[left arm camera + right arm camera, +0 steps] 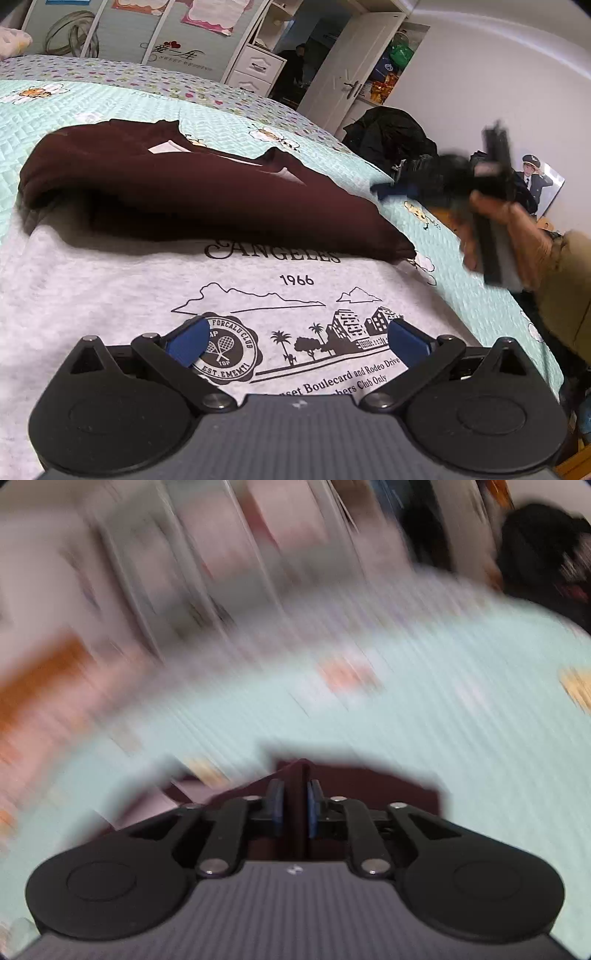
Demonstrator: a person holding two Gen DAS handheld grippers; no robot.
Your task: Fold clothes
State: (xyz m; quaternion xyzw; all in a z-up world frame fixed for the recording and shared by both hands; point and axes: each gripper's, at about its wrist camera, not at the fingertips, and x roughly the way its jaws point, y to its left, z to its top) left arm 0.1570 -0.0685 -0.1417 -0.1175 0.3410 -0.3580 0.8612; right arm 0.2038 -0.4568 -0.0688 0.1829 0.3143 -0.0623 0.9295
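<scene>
Plainly, from the left wrist view my left tongs [295,341] stand wide, blue pads well apart, hovering low over the printed chest of the grey sweatshirt [110,288] and holding nothing. That sweatshirt lies flat on the bed [74,107], and the maroon garment [177,192] lies across its far end at about 11 o'clock, part doubled over with a rounded fold on its left. At 3 o'clock my right hand [517,243] grips the handle of my right tongs [391,186], blurred, level with the maroon cloth's near corner; from this side I cannot tell what they hold.

Next, the right wrist view: the room is smeared, so only the near part reads. The right tongs are narrow, pads pinched on a thin upright edge of the maroon cloth, which spreads just beyond them at 12 o'clock over the bed cover.

To do this fold well, I judge the pinch must stay firm on the edge, the cloth carried low and taut so it lands square, while the left tongs could press the cloth to stop it sliding.
</scene>
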